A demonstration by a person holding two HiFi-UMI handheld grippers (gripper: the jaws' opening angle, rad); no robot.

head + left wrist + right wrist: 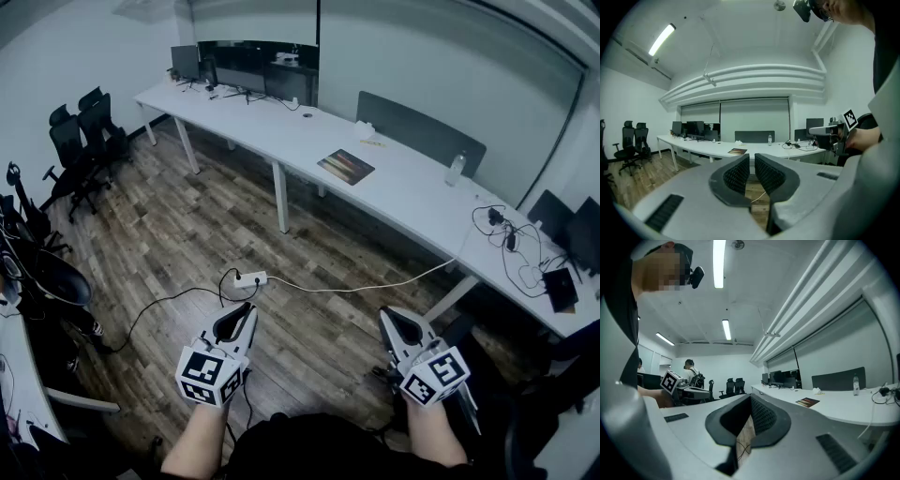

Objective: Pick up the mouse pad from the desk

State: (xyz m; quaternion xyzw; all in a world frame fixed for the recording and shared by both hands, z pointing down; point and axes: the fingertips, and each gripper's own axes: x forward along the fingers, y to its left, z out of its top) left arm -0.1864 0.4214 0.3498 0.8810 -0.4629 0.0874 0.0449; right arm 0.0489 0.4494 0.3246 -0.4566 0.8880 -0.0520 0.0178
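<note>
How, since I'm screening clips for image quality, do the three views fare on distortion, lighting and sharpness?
Head view: the wide-angle lens bows the white desk into an arc; the light is even and the mouse pad is crisp. Left gripper view: a fisheye circle with black corners; the ceiling light glares. Right gripper view: the same fisheye; the ceiling tube is blown out and the mouse pad is small.

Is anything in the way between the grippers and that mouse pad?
Nothing visible does. The mouse pad lies on the desk with bare desktop around it. Before the left gripper and right gripper is wood floor; only a power strip and cables lie there.
</note>
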